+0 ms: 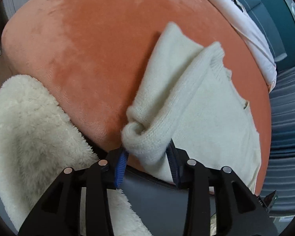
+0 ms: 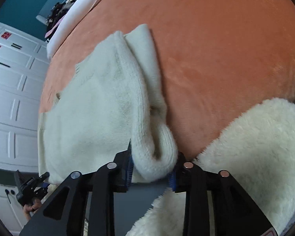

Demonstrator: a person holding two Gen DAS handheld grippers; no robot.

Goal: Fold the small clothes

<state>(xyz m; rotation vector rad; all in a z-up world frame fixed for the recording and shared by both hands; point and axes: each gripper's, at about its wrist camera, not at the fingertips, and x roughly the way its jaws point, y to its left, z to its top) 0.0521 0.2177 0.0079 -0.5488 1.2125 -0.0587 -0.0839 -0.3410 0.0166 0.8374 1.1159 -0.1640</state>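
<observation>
A cream knit sweater [image 1: 202, 106] lies on an orange velvet bed [image 1: 92, 63], with a sleeve folded up over its body. The left gripper [image 1: 147, 161] stands with its jaws around the bunched near edge of the sweater, blue pads [image 1: 120, 167] against the knit on both sides. In the right wrist view the same sweater [image 2: 92, 106] lies on the bed [image 2: 226, 49]. The right gripper [image 2: 152, 174] also has a thick roll of the knit between its pads [image 2: 129, 174]. A black gripper held by a hand shows at that view's lower left [image 2: 29, 188].
A fluffy white fleece blanket [image 1: 27, 137] hangs over the bed's near edge; it also shows in the right wrist view [image 2: 251, 153]. A white duvet [image 1: 251, 39] lies at the far side. White cabinet doors [image 2: 9, 90] and a teal wall [image 2: 19, 4] stand behind.
</observation>
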